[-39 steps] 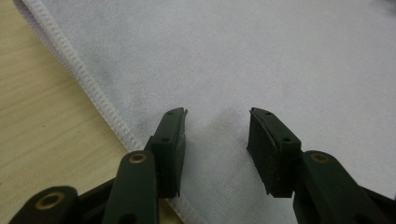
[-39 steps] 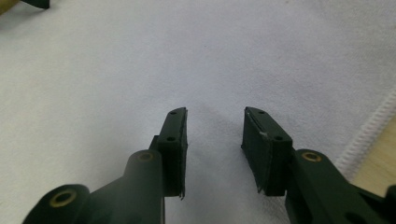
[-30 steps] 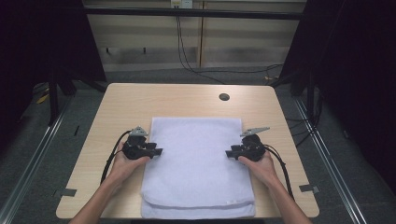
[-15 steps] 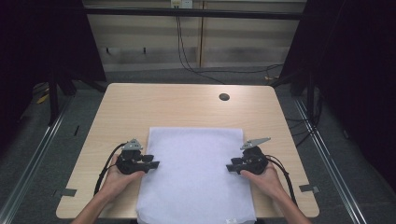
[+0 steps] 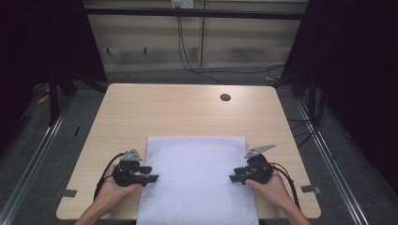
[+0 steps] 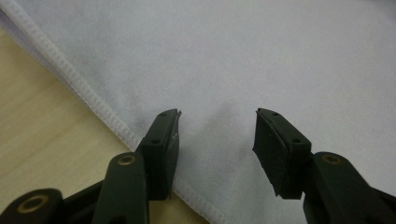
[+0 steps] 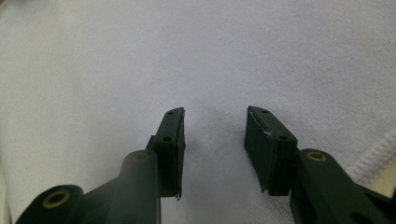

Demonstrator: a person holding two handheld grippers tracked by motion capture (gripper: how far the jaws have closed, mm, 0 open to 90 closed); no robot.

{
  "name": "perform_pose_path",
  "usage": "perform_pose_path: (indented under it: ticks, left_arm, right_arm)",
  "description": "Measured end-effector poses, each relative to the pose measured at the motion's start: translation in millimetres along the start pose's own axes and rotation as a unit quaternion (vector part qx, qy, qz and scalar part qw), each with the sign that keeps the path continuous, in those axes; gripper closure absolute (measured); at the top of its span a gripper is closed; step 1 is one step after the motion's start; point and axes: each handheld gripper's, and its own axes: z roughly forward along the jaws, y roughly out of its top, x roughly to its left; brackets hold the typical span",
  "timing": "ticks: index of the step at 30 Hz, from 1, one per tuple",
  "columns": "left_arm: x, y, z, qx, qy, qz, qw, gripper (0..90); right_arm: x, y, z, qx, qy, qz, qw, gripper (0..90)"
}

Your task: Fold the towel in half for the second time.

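Towel (image 5: 197, 180) | spread flat on tabletop (image 5: 187, 110) between both tools, under their tips | left tool (image 5: 152, 178) just opened wider, nothing gripped | right tool (image 5: 233, 178) open, empty | judged soft, light, limp; best pinched at hemmed side edges

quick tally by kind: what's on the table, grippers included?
White towel: 1
Black grippers: 2, left gripper and right gripper, both open over the towel's side edges
Dark round hole in the table: 1
Total: 4
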Motion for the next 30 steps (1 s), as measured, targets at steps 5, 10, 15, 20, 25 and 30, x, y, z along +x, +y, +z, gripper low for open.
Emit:
perform_pose_path:
  ticks: [5, 10, 15, 20, 25, 30]
  left_arm:
    - [23.2, 17.5, -5.5, -0.056, 0.013, -0.024, 0.9980, 46.8]
    - [62.5, 33.6, 4.4, -0.061, 0.064, -0.056, 0.9944, 46.6]
    - [82.6, 46.3, 11.5, -0.073, 0.077, -0.061, 0.9925, 47.0]
    - [92.1, 53.0, 15.5, -0.077, 0.093, -0.056, 0.9911, 45.6]
    - [97.7, 52.7, 26.3, -0.057, 0.071, -0.063, 0.9938, 47.6]
    - [102.3, 49.9, 34.1, -0.040, 0.072, -0.066, 0.9944, 51.0]
  right_arm:
    - [-16.0, 13.8, -19.2, -0.077, -0.059, 0.017, 0.9952, 52.9]
    - [-56.8, 28.4, -19.9, -0.090, -0.106, 0.034, 0.9897, 51.5]
    - [-88.0, 39.4, -11.3, -0.098, -0.119, 0.060, 0.9862, 49.9]
    - [-99.8, 50.9, -4.4, -0.101, -0.107, 0.067, 0.9868, 52.6]
    - [-107.4, 52.2, 5.2, -0.087, -0.095, 0.076, 0.9888, 54.5]
    - [-116.7, 47.3, 11.3, -0.086, -0.087, 0.094, 0.9881, 55.3]
